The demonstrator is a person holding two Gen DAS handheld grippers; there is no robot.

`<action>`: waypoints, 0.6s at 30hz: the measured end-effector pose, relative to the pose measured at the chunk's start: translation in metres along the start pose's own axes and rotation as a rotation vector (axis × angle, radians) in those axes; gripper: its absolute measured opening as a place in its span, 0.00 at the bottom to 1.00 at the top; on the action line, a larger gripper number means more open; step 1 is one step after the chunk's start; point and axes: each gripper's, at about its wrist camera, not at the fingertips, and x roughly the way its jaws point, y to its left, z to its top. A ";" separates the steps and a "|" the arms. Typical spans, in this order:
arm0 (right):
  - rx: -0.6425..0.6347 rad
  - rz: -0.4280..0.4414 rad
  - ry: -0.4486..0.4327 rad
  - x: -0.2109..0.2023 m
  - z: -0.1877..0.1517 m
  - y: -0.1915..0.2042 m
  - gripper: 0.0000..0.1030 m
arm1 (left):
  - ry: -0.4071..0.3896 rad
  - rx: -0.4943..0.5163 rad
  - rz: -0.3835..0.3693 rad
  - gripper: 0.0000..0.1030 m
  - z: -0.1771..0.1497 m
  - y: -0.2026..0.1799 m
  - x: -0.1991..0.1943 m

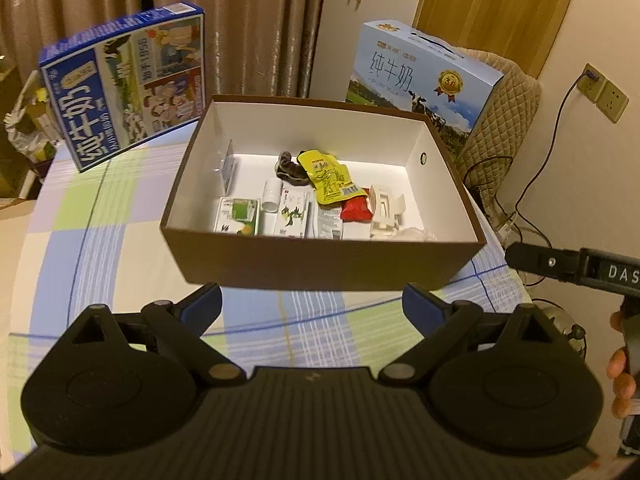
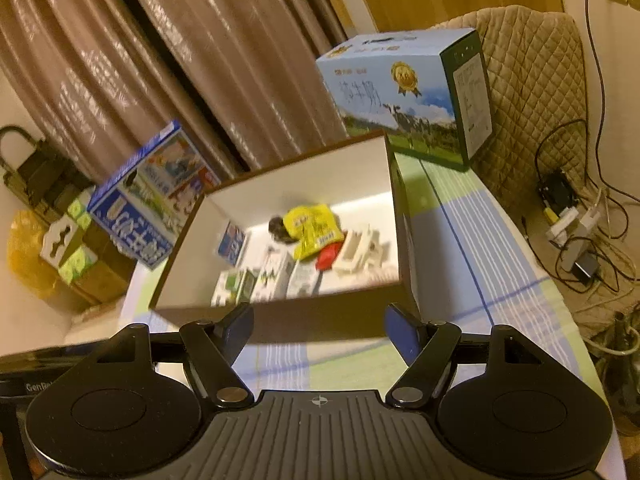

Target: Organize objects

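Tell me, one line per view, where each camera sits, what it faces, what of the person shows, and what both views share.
Left wrist: sits behind the open left gripper, faces down at the brown box head-on; the right gripper and a hand show at right.
Right wrist: sits behind the open right gripper, faces the box from its right; no hand shows.
Shared: the box, yellow packet, checked cloth and two milk cartons.

Brown pleated curtains [image 1: 248, 20] hang behind the checked-cloth worktop [image 1: 100, 208], under warm dim light. A quilted beige chair cover [image 1: 504, 120] stands right, near wall sockets [image 1: 604, 92] and tangled cables [image 2: 576, 216]
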 end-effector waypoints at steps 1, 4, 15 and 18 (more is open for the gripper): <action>-0.012 -0.002 0.009 -0.004 -0.004 0.001 0.68 | -0.006 0.000 0.011 0.94 -0.005 -0.002 -0.005; -0.063 0.001 0.021 -0.014 -0.015 0.005 0.68 | -0.025 -0.002 0.047 0.97 -0.022 -0.008 -0.019; -0.221 0.026 0.061 -0.045 -0.052 0.012 0.68 | -0.026 -0.064 0.130 0.97 -0.083 -0.018 -0.061; -0.233 0.035 0.075 -0.050 -0.061 0.012 0.68 | -0.019 -0.081 0.137 0.97 -0.095 -0.019 -0.072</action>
